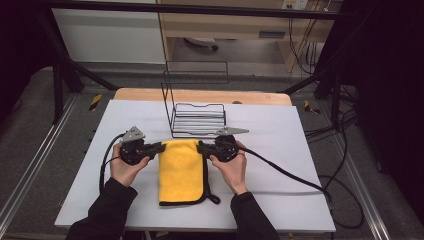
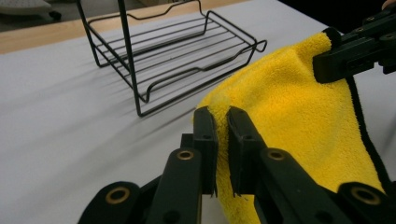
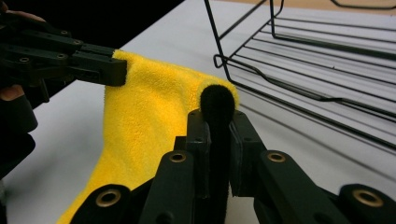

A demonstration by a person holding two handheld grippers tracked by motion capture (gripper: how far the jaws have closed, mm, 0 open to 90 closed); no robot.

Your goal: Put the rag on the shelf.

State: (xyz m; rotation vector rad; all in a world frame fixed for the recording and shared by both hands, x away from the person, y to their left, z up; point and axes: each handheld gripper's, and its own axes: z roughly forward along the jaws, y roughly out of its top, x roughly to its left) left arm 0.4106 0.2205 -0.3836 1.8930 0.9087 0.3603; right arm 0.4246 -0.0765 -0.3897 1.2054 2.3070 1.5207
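- At the table's middle, the left gripper (image 1: pixel 156 147) is clamped on the far left corner of a yellow cloth (image 1: pixel 181 171); in the left gripper view its jaws pinch a fold of the yellow pile between them (image 2: pixel 222 122).
- Opposite it, the right gripper (image 1: pixel 202 148) is closed on the cloth's far right corner, where the black edging (image 3: pixel 217 105) bulges up between the jaws in the right gripper view.
- Each gripper is held in a hand: the left hand (image 1: pixel 125 167) and the right hand (image 1: pixel 231 167), with dark sleeves coming in from the bottom edge.
- Between the two grippers the cloth's far edge is raised, while the rest lies flat on the white table top (image 1: pixel 280 150), toward the person; a black loop trails from its near right corner.
- Just beyond the cloth stands a black wire rack (image 1: pixel 197 120), empty, with a tall wire upright on its left side.
- A black cable (image 1: pixel 285 172) runs from the right gripper across the table to the right.
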